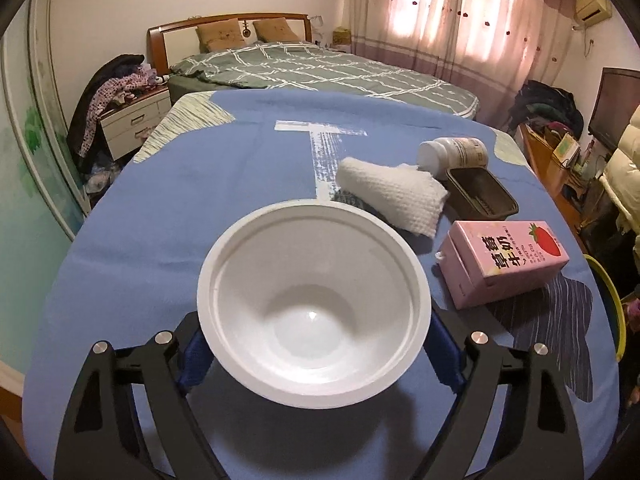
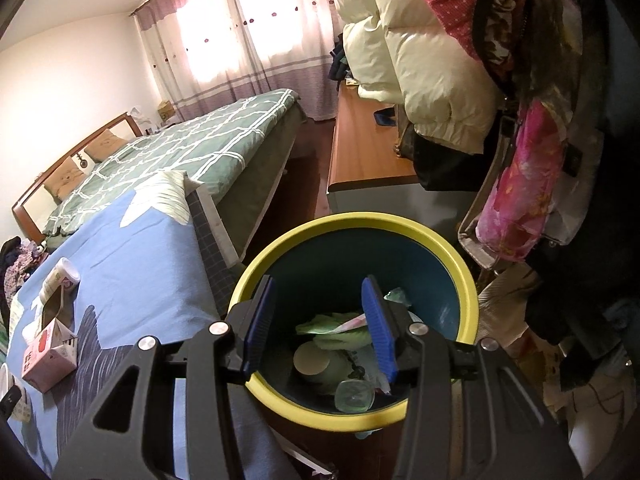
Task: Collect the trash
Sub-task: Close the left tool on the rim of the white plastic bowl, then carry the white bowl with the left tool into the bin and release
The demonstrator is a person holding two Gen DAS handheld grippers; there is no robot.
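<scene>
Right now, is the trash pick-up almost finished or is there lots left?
Some is done: the bin already holds wrappers and a cup. In hand: the left gripper has the white bowl between its fingers, seemingly gripped. The right gripper hangs open and empty over the bin. Left on the blue table: the pink carton, the white cloth, the bottle and the dark tray.

Your left: open blue cloth-covered desk [image 1: 160,208]. Your right: crowded by white waffle cloth [image 1: 394,196], pink strawberry-milk carton [image 1: 504,260].
</scene>
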